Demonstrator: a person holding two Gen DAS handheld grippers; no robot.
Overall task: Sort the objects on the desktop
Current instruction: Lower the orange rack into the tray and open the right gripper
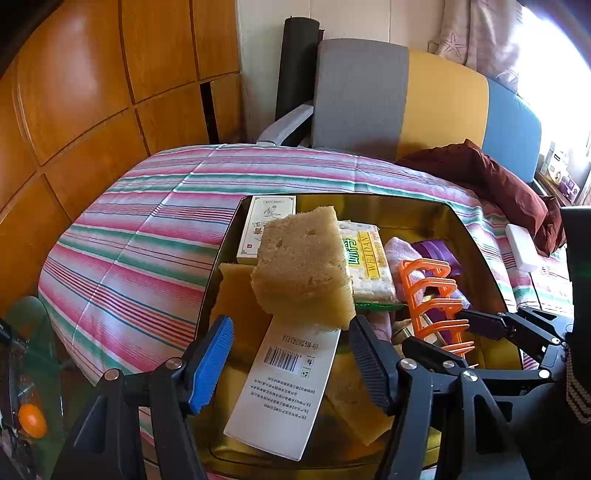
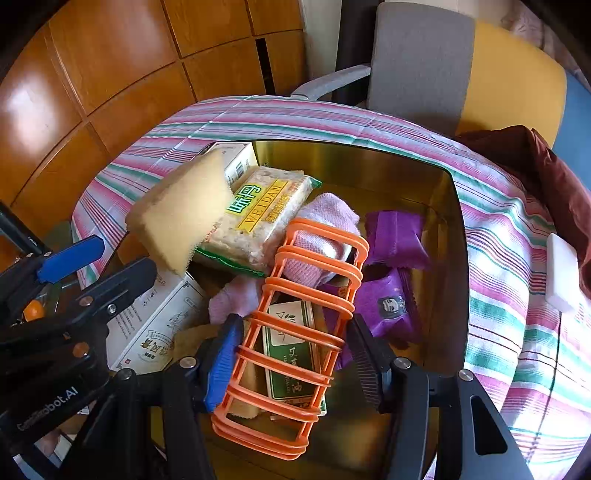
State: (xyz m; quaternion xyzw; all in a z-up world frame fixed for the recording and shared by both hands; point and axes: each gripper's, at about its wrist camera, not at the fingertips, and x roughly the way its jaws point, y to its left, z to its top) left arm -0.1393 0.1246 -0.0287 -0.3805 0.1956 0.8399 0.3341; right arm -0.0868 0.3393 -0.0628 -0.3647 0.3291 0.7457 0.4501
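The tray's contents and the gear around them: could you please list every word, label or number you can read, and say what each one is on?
"WEIDAN": yellow label of the cracker pack.
"...obot.AI": arm of the left hand-held gripper; its first letters are blurred.
Barcode, digits and Chinese text: white box, upside down, too small to read.
Chinese characters and Latin lettering: green tea box, blurred.
Logo: purple packet, unreadable.

This is a lived-in home room: a striped quilted cloth covers the table, wood-panelled cabinets line the wall, a grey, yellow and blue upholstered seat back stands behind, starfish-print curtains hang at a bright window, and a maroon garment lies crumpled.
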